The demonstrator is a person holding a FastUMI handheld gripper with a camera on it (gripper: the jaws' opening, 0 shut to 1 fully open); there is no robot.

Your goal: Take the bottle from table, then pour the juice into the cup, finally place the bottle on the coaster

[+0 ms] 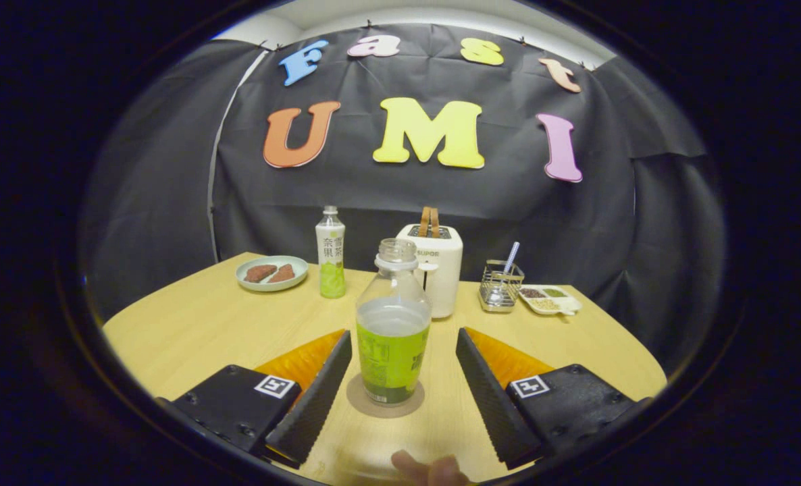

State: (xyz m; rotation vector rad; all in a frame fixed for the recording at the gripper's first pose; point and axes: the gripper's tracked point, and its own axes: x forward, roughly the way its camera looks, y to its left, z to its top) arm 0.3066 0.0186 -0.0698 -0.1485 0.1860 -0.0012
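Your hand-held gripper [404, 378] is released, its fingers spread wide on either side of the bottle [393, 324] without touching it. The uncapped bottle stands upright on the round coaster [385, 403] near the front edge of the pale wooden counter [191, 331]. Toward the far edge stand a toaster [435, 266], a second bottle [331, 253] and a plate [271, 273].

Green-labelled clear bottle [393, 324], tan coaster [385, 403]

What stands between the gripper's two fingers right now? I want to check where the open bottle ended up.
In the gripper view, the uncapped bottle stands upright on the round coaster between the open gripper fingers, neither finger touching it.
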